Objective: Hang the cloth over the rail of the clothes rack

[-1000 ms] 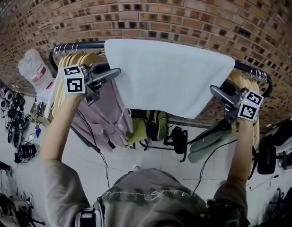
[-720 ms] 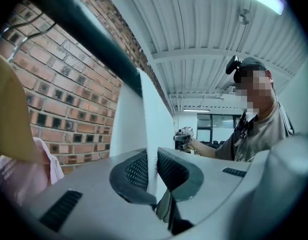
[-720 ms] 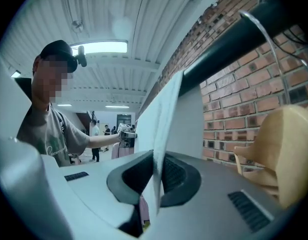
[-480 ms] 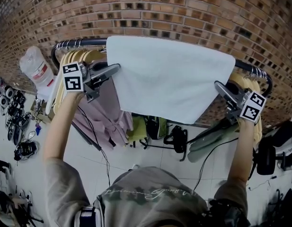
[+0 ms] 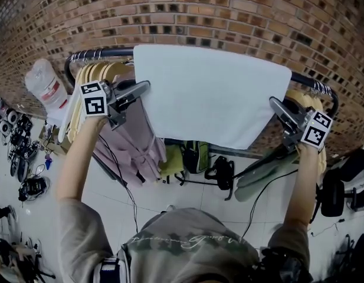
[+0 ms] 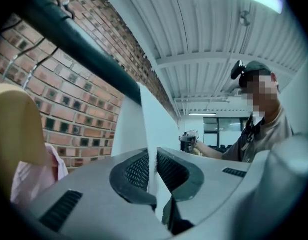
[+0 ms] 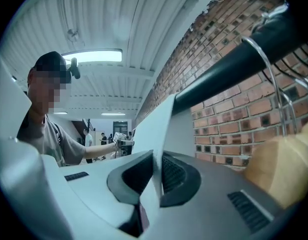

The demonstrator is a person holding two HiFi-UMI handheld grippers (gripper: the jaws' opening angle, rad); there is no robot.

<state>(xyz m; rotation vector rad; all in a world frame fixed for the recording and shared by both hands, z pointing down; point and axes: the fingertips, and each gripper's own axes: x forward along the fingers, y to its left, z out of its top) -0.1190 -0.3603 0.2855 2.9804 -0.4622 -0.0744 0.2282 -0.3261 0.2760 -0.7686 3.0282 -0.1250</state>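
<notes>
A white cloth (image 5: 211,93) hangs draped over the dark rail (image 5: 99,54) of the clothes rack, in front of a brick wall. My left gripper (image 5: 141,89) is shut on the cloth's left edge. In the left gripper view a thin white sheet (image 6: 158,129) runs between the closed pads of this gripper (image 6: 154,178), under the rail (image 6: 79,49). My right gripper (image 5: 277,105) holds the right edge; its jaws have just been closing. In the right gripper view the cloth (image 7: 154,129) is pinched in this gripper (image 7: 157,178), below the rail (image 7: 228,69).
Wooden hangers (image 5: 96,72) and a pink garment (image 5: 131,140) hang left of the cloth. More hangers (image 5: 305,99) and a green garment (image 5: 258,175) hang at the right. A white bag (image 5: 46,87) hangs at the far left. Bags (image 5: 196,155) lie on the floor below.
Both grippers' jaws have closed onto the cloth's side edges. The right gripper sits a little higher against the cloth's right edge than before.
</notes>
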